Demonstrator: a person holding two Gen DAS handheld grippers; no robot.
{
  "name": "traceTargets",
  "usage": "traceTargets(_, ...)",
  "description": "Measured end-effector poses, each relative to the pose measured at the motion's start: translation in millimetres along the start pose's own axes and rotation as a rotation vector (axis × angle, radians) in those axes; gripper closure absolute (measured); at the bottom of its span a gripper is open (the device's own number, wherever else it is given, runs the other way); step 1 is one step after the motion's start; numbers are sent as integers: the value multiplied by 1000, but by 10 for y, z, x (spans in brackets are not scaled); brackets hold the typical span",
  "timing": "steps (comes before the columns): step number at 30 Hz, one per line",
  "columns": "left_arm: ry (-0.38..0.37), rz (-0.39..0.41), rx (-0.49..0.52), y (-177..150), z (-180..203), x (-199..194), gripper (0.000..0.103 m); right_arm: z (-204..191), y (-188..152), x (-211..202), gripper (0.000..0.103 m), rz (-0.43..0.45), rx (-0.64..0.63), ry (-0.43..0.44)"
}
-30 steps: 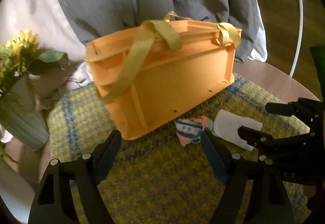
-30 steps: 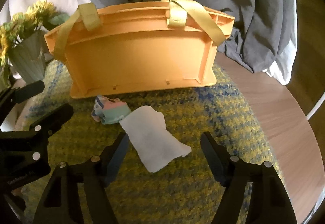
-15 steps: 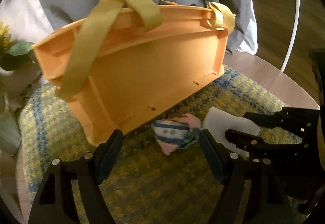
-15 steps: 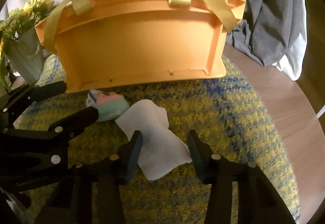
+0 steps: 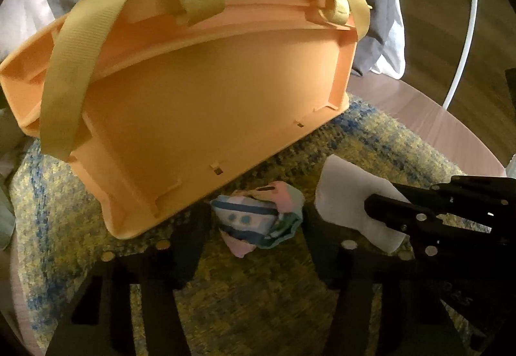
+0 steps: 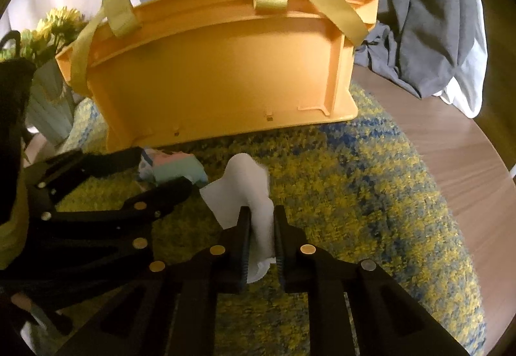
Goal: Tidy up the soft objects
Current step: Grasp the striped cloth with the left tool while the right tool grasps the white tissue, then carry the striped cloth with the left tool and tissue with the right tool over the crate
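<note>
A white sock [image 6: 251, 194] lies on the yellow-blue rug [image 6: 354, 194]; my right gripper [image 6: 261, 217] is shut on it, also seen in the left wrist view [image 5: 351, 194]. A balled pastel striped sock [image 5: 258, 220] lies just before the orange basket [image 5: 193, 104], which has yellow straps [image 5: 74, 65]. My left gripper [image 5: 254, 223] is open, its fingers either side of the striped sock, which also shows in the right wrist view [image 6: 174, 167]. The basket stands behind both socks [image 6: 225, 72].
A pale vase with yellow flowers [image 6: 48, 65] stands left of the basket. Grey and white bedding [image 6: 419, 17] hangs behind. The rug lies on a round wooden table [image 6: 467, 162]. A white hoop [image 5: 464, 33] stands at the right.
Both grippers moved forward and down toward the socks. My right gripper closed from open onto the white sock. My left gripper now straddles the striped sock.
</note>
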State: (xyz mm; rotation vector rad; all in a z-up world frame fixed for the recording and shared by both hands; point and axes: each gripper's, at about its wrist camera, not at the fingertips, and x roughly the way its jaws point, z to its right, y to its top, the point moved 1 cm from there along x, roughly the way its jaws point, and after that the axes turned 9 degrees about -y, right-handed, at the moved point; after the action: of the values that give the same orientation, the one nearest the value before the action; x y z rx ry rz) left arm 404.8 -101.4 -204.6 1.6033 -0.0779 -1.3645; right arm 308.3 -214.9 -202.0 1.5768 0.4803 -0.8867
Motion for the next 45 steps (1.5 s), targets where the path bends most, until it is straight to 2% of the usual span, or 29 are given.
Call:
traceTargets(4, 8, 3, 2, 14, 31, 4, 56, 11, 8, -28, 91, 6, 6, 5)
traceTargets(8, 25, 18, 8, 11, 72, -76, 57, 18, 16, -70, 92, 14, 13, 7)
traceTargets(26, 122, 105, -111, 23, 369, -736, 58, 197, 81, -581, 92, 74, 12, 58)
traceTargets(45, 256, 248, -172, 94, 1004, -1470, 58, 547, 219, -1331, 92, 204, -46, 125)
